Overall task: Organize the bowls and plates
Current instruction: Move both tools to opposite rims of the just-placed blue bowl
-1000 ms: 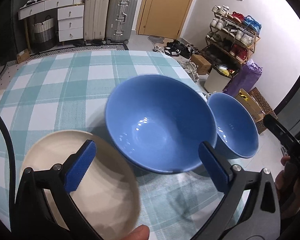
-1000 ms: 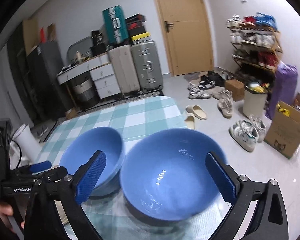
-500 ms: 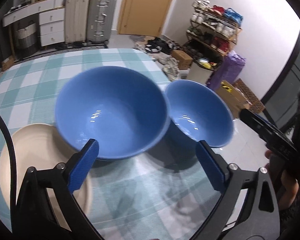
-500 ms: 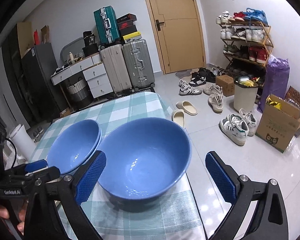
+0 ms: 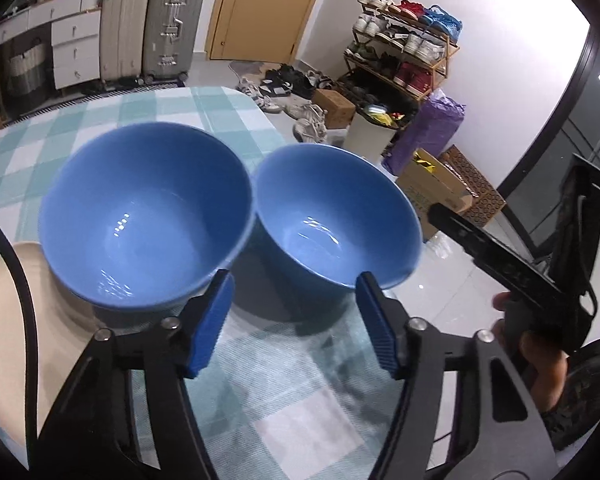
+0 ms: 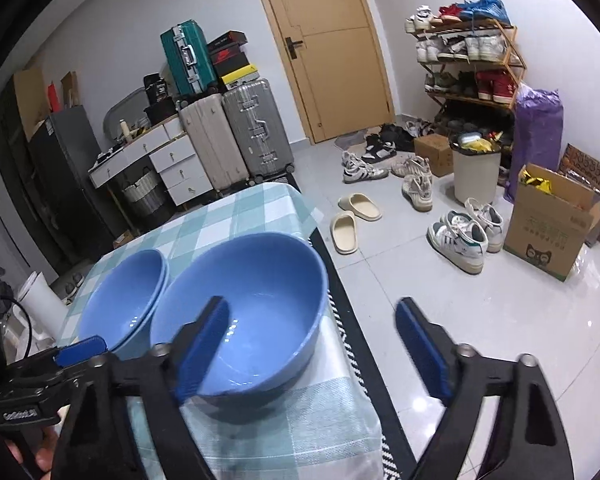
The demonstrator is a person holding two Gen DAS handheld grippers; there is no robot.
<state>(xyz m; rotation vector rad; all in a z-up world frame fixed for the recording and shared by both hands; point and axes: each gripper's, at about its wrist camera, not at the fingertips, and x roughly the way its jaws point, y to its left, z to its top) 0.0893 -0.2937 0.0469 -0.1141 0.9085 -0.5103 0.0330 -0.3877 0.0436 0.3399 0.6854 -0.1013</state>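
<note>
On the green-and-white checked tablecloth point(image 5: 204, 108) you've got two glossy blue ceramic bowls side by side, rims just touching: the left blue bowl point(image 5: 140, 216) sits w/ its base on the edge of a cream round plate point(image 5: 4, 320), the right blue bowl point(image 5: 336, 216) stands near the table's right edge. Your left gripper point(image 5: 294, 320) hovers low in front of the right bowl, blue-padded fingers point(image 5: 210, 324) apart, nothing between them. Your right gripper point(image 6: 320, 348) comes in from the right side, fingers also spread wide; its left pad overlaps the bowl's rim in view, but can't tell if it's touching.
</note>
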